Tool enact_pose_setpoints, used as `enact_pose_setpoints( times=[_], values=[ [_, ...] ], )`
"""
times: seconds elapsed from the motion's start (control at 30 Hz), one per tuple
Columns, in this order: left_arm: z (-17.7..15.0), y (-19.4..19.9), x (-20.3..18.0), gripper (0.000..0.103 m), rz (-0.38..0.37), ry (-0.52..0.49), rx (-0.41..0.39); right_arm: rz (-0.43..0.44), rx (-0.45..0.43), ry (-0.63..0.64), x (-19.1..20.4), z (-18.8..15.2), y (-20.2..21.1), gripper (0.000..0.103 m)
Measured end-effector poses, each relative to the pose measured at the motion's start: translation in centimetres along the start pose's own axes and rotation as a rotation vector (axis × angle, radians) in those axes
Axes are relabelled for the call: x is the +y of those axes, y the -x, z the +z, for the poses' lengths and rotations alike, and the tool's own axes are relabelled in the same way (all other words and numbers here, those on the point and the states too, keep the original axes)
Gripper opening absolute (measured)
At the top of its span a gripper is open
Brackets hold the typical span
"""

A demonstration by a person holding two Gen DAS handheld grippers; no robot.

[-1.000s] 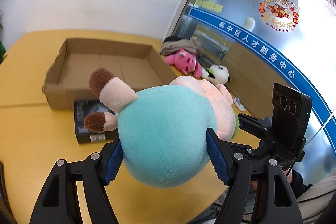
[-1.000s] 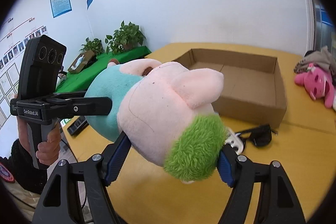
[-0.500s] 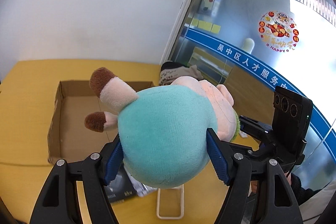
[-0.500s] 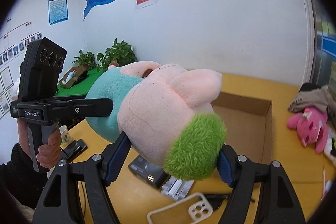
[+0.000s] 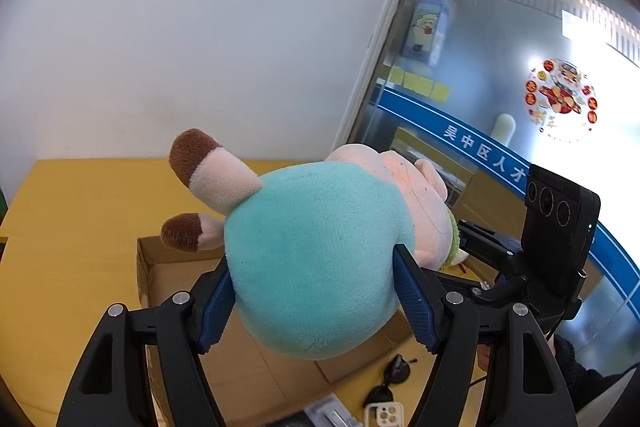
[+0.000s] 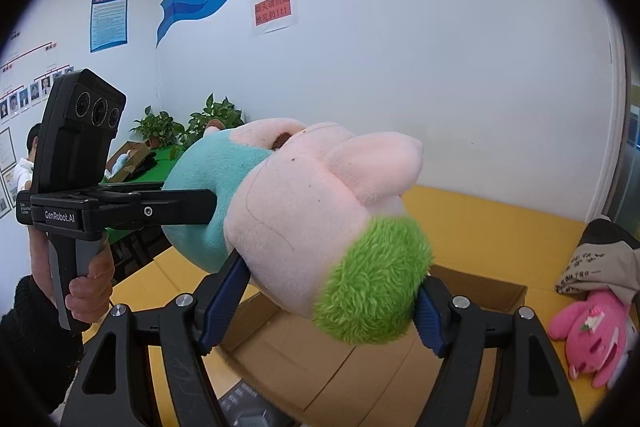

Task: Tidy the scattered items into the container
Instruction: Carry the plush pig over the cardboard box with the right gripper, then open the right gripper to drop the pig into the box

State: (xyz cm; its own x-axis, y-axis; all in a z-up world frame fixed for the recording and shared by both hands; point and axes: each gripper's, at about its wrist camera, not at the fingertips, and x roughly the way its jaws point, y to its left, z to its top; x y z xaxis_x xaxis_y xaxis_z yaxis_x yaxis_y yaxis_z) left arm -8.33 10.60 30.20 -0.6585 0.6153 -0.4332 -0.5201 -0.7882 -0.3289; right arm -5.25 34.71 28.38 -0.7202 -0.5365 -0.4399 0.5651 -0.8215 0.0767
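Observation:
A plush pig with a teal body [image 5: 316, 259], pink head [image 6: 304, 223] and green tuft hangs in the air between both grippers. My left gripper [image 5: 316, 303] is shut on its teal body. My right gripper [image 6: 320, 307] is shut on its head by the green tuft. The open cardboard box [image 5: 256, 375] lies on the yellow table right below the plush; it also shows in the right wrist view [image 6: 472, 291]. The plush hides much of the box.
Black sunglasses [image 5: 390, 383] and a white phone case [image 5: 386, 417] lie on the table in front of the box. A pink plush [image 6: 592, 335] and a grey cloth bundle [image 6: 600, 259] lie right of the box. White wall behind.
Both grippers have carried the plush pig up and forward, from in front of the box to above it. Both holds stay the same.

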Motion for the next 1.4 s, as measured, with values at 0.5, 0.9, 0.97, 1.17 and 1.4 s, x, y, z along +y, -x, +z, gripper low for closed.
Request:
enact_pose_setpoints(
  times=[0.5, 0.9, 0.97, 1.17, 1.4],
  values=[
    [1.5, -14.3, 13.7, 0.076, 0.029, 0.109, 0.146, 0.032, 0.148, -0.121, -7.8, -0.9, -18.1, 0.074],
    [-6.1, -23.9, 20.9, 0.076, 0.141, 0.227, 0.373, 0.076, 0.332, -0.253, -10.6, -10.3, -29.3, 0.074],
    [-6.5, -24.7, 21.5, 0.076, 0.176, 0.243, 0.398, 0.072, 0.359, -0.266, -10.6, -11.1, -30.6, 0.074],
    [-6.7, -25.4, 21.2, 0.084, 0.249, 0.234, 0.418, 0.056, 0.444, -0.278, -10.7, -12.5, -32.2, 0.089],
    [-5.7, -18.7, 17.8, 0.086, 0.360, 0.153, 0.290, -0.026, 0.373, -0.231, -9.0, -8.3, -26.0, 0.090]
  ],
)
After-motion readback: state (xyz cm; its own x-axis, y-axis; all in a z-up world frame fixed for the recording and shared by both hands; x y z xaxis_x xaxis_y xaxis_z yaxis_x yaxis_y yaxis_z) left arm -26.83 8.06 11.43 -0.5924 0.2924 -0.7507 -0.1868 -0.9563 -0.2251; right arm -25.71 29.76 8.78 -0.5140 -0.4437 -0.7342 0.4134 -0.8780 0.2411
